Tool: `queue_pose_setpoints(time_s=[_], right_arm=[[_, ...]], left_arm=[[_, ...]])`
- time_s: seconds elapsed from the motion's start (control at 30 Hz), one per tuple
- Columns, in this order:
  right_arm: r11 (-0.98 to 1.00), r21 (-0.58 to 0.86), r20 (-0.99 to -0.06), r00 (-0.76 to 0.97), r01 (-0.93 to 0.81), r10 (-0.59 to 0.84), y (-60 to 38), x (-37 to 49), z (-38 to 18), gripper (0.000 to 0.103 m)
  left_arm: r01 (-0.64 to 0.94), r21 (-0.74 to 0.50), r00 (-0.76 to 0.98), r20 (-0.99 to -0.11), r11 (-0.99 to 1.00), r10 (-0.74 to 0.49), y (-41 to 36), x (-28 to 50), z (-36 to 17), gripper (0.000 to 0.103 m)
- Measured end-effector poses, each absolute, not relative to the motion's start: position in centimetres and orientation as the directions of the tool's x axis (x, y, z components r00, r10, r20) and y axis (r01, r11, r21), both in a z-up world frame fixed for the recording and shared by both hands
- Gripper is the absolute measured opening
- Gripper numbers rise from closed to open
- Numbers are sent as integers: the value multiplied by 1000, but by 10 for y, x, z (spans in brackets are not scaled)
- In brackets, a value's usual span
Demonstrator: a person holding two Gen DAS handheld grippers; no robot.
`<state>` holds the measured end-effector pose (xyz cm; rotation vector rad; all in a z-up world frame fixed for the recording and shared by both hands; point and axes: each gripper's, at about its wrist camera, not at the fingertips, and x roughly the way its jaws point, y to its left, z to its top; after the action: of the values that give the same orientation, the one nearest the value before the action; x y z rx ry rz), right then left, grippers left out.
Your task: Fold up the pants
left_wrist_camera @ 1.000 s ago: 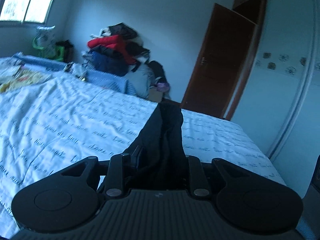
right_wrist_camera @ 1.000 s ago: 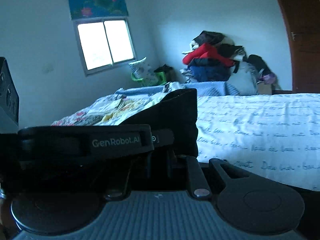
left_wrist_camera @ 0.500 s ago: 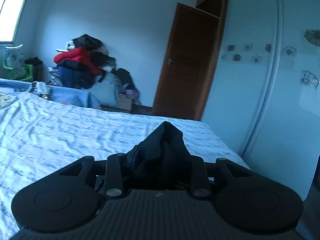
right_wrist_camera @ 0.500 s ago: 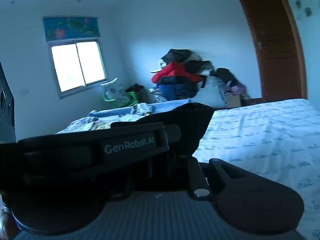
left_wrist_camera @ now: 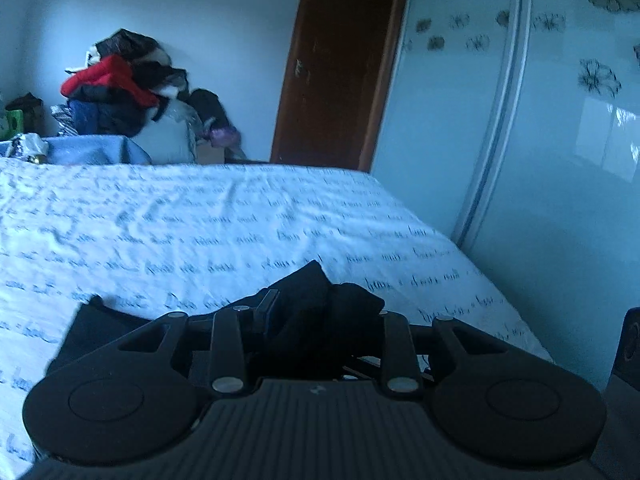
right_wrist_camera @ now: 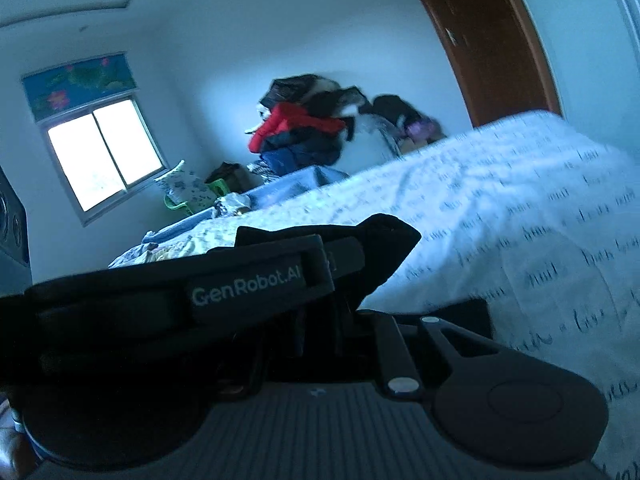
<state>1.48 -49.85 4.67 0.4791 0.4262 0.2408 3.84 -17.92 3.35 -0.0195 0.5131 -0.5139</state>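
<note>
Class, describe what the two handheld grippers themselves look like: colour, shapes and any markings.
Both are matte black plastic. The left gripper has a ribbed body, two round discs and silver pivot pins. The right gripper looks alike and carries a black strap printed "GenRobot.AI" in white.

Dim, blue-tinted daylight from the overexposed window (right_wrist_camera: 105, 155); motion blur, fisheye bending at edges.

The pants (left_wrist_camera: 320, 300) are a soft, matt black cloth, bunched in the left hand-held gripper (left_wrist_camera: 316, 320), whose body is matt black plastic with a ribbed top and small shiny metal pins. The bed (left_wrist_camera: 200, 216) wears a wrinkled, matt pale cotton sheet printed with script. At far right the door (left_wrist_camera: 340, 64) is smooth brown wood, and the wardrobe (left_wrist_camera: 560, 140) panel looks glossy.
</note>
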Motion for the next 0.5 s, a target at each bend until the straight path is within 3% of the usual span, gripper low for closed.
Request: queue_pose_setpoints(time_s=[0.5], right_arm=[[828, 558, -387, 869, -45, 308, -533, 6, 5, 15]], left_arm=[[522, -141, 687, -516, 841, -512, -215, 37, -3, 34]])
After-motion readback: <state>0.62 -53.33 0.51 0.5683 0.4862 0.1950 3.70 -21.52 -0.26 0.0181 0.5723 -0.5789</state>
